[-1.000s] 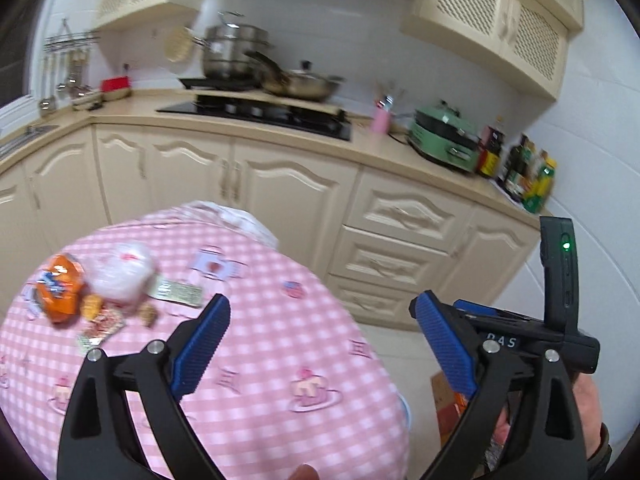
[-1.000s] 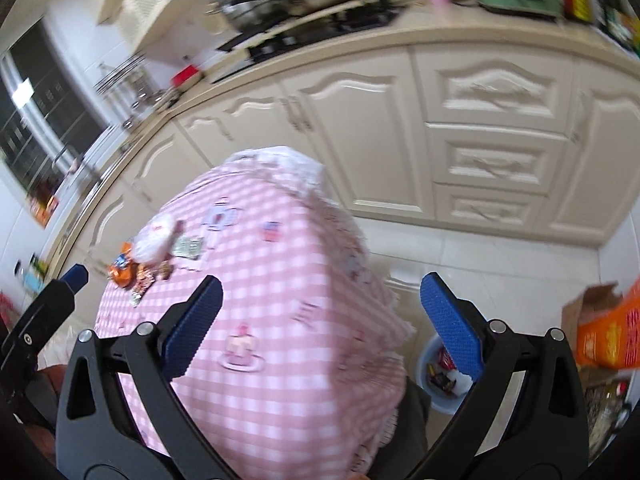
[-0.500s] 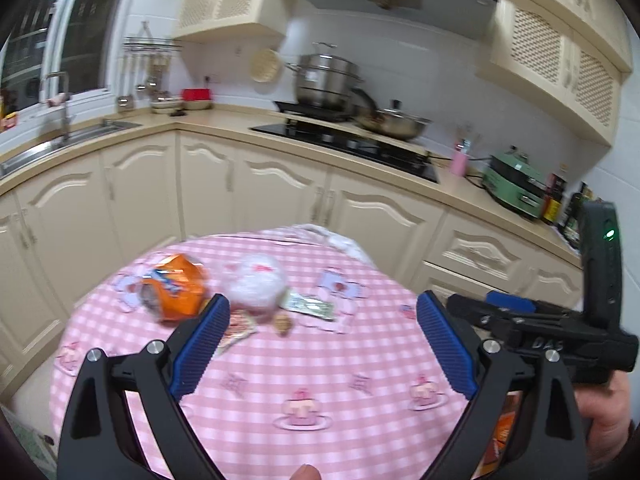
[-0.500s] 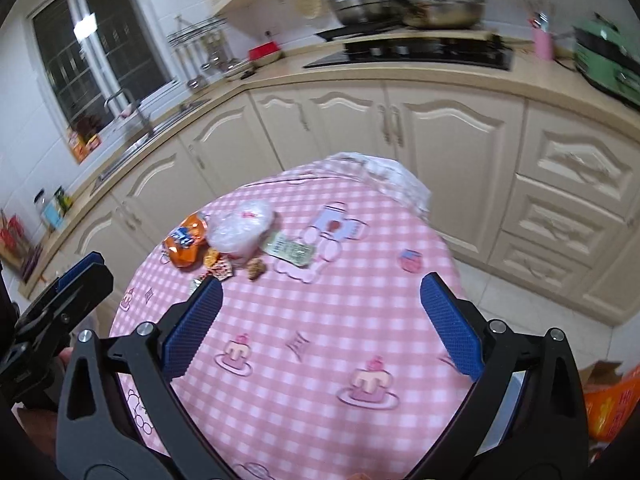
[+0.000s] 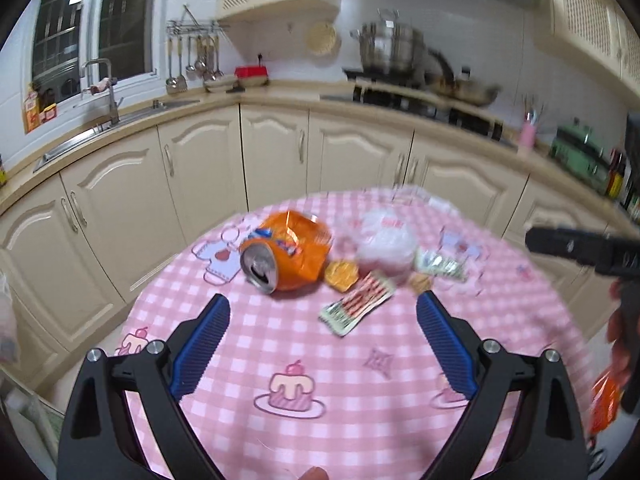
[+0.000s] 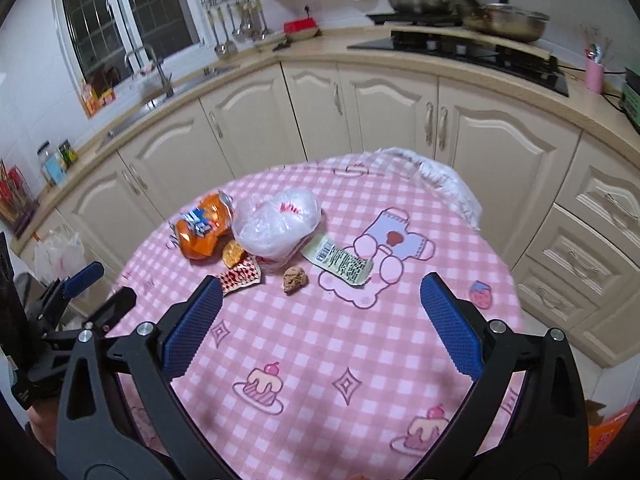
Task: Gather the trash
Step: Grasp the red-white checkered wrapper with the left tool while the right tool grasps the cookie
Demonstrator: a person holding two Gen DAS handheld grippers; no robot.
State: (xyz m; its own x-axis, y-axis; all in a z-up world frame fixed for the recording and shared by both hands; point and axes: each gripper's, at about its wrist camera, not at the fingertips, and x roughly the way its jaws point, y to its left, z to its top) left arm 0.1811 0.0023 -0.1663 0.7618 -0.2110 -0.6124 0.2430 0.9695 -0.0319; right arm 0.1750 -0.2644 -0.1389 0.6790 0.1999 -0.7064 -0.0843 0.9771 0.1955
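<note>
Trash lies in a cluster on the far part of a round table with a pink checked cloth [image 6: 360,344] [image 5: 360,400]. It holds a crushed orange soda can [image 5: 286,252] [image 6: 202,228], a crumpled clear plastic bag [image 5: 386,244] [image 6: 278,224], a red-and-white wrapper [image 5: 356,300] [image 6: 240,278], a green-printed wrapper [image 6: 340,262] [image 5: 440,266], an orange crumpled piece [image 5: 340,274] [image 6: 234,252] and a brown lump [image 6: 295,278]. My left gripper [image 5: 322,340] stands open above the near cloth, empty. My right gripper [image 6: 320,320] is open too, short of the trash.
Cream kitchen cabinets [image 6: 360,120] curve behind the table, with a sink [image 5: 104,120] at left and a stove with pots [image 6: 460,48] at right. The other gripper and a hand [image 5: 624,320] show at the right edge of the left wrist view.
Both grippers have swung from the table's right side and the floor toward the trash cluster, which now lies closer and more central. Both stay open.
</note>
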